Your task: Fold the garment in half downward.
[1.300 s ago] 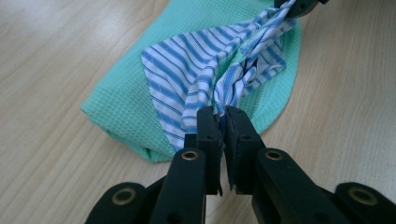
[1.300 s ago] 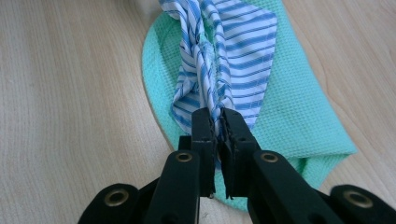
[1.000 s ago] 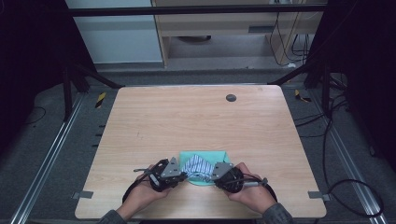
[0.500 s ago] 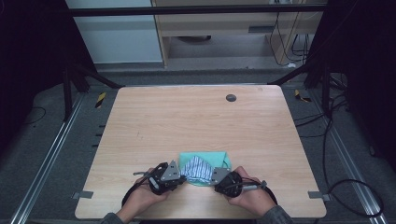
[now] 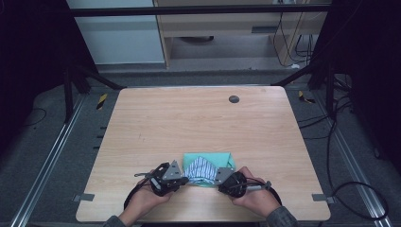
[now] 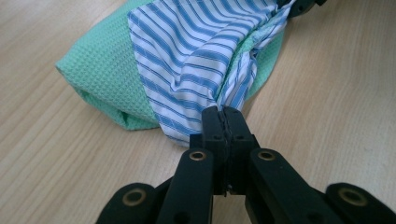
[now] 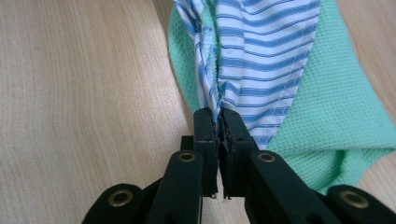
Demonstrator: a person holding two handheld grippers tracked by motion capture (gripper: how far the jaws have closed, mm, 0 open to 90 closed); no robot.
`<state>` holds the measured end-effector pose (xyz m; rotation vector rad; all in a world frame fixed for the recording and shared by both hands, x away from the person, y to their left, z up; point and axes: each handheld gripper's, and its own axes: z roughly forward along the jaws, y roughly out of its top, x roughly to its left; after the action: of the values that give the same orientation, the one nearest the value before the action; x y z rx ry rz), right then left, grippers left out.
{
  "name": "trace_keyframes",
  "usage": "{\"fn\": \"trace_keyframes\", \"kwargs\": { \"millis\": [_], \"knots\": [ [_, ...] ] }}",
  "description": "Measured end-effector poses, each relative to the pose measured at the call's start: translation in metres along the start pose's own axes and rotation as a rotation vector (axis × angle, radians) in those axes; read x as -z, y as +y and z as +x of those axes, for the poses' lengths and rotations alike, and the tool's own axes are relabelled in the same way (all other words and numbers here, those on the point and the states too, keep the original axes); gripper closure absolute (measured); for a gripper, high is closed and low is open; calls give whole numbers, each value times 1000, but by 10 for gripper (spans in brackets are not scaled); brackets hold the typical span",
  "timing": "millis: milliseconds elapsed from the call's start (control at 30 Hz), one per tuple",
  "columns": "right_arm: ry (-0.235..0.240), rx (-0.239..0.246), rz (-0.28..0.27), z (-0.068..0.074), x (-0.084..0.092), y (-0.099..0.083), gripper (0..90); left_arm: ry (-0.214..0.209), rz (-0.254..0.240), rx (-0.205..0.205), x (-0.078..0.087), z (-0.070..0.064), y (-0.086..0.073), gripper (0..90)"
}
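I see the tabletop [image 5: 203, 127] bare around the work, apart from a small dark disc [image 5: 233, 99] far off. At its near edge lies the green cloth [image 5: 222, 158] with the striped cloth [image 5: 201, 168] on it. My hands rest low at either side; the left tongs [image 6: 225, 122] and right tongs [image 7: 218, 122] each pinch a striped corner.

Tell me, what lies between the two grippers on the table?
Between the left gripper and the right gripper lies the striped cloth, on a green cloth, seen in the high view.
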<state>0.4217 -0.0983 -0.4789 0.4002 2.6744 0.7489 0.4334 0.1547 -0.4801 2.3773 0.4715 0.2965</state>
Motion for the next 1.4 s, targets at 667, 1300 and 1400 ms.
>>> {"fn": "trace_keyframes", "kwargs": {
  "millis": [667,1300,1400],
  "knots": [
    [-89,-142,-63,-4,28,-26,321,57,-88,121,33,-2,-19,380],
    [-198,-506,-63,-64,20,-66,68,129,-5,285,23,62,-30,65],
    [-205,-525,-66,-74,18,-70,75,154,-10,315,23,77,-32,65]
  ]
}}
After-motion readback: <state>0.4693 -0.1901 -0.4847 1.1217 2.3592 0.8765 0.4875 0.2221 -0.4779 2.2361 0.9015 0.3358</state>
